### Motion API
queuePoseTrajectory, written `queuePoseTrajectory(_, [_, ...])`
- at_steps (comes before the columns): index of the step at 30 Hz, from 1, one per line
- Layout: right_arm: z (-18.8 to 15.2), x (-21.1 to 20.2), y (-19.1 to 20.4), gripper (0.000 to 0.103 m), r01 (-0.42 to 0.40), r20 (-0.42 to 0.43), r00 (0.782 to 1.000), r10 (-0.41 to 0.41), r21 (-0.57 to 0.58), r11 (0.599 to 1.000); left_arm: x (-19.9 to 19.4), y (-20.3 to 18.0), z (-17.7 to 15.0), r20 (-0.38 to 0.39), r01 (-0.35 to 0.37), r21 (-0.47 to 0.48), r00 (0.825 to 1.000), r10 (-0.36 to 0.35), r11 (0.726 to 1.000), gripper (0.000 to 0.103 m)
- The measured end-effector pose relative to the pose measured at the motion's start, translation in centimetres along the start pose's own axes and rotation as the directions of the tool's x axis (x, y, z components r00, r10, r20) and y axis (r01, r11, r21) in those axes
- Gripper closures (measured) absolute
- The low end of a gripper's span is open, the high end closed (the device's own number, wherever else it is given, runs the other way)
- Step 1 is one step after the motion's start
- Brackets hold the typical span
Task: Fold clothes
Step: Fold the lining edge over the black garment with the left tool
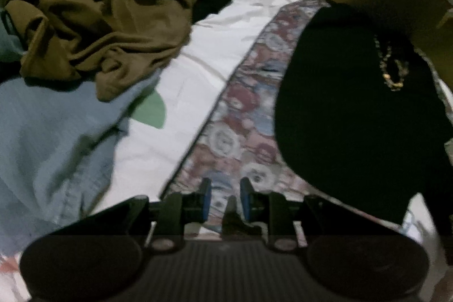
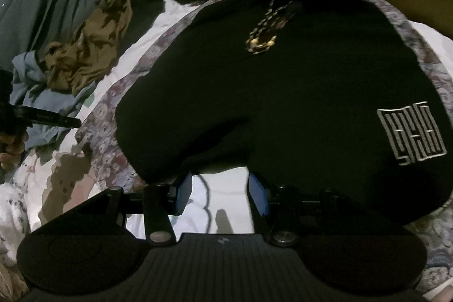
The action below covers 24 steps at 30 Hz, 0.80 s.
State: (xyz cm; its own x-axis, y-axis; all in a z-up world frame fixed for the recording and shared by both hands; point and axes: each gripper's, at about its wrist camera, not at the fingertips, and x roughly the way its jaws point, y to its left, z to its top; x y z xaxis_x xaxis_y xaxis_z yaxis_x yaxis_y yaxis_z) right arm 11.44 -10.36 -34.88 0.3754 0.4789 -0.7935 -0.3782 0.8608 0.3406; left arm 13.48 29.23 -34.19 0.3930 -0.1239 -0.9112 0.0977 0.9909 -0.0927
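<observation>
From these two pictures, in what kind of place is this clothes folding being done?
Probably a bedroom, with a bed as the work surface. A black garment lies spread on a floral bedspread over a white sheet, and an unfolded brown garment is heaped beside it.

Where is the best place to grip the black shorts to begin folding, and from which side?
Probably the near hem of the black shorts, approached from the near side by the right gripper. That edge lies flat just beyond its open fingers, free of the drawstring.

Black claw [image 2: 220, 193] bodies, blue pads [image 2: 184, 193] (ribbed housing).
</observation>
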Motion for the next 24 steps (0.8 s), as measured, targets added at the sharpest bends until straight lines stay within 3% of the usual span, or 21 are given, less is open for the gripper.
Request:
queuePoseTrajectory(13, [-0.7, -0.2, 0.5, 0.051, -0.017, -0.022, 1.000, 0.017, 0.024, 1.000, -0.4, -6.7, -5.7, -0.040, 0.123, -0.011, 0.992, -0.123, 0.992, 0.070])
queuePoseTrajectory(18, [-1.0, 0.0, 0.0, 0.051, -0.022, -0.023, 0.999, 0.024, 0.069, 0.997, -0.5, -8.9, -7.6, -0.076, 0.173, 0.015, 0.982, -0.172, 0.985, 0.052])
queuePoseTrajectory(24, [-1.3, 0.0, -0.4, 0.051, -0.007, -0.025, 1.000, 0.009, 0.080, 0.997, 0.0, -11.6, -9.6, -0.121, 0.247, 0.053, 0.963, -0.239, 0.968, 0.052])
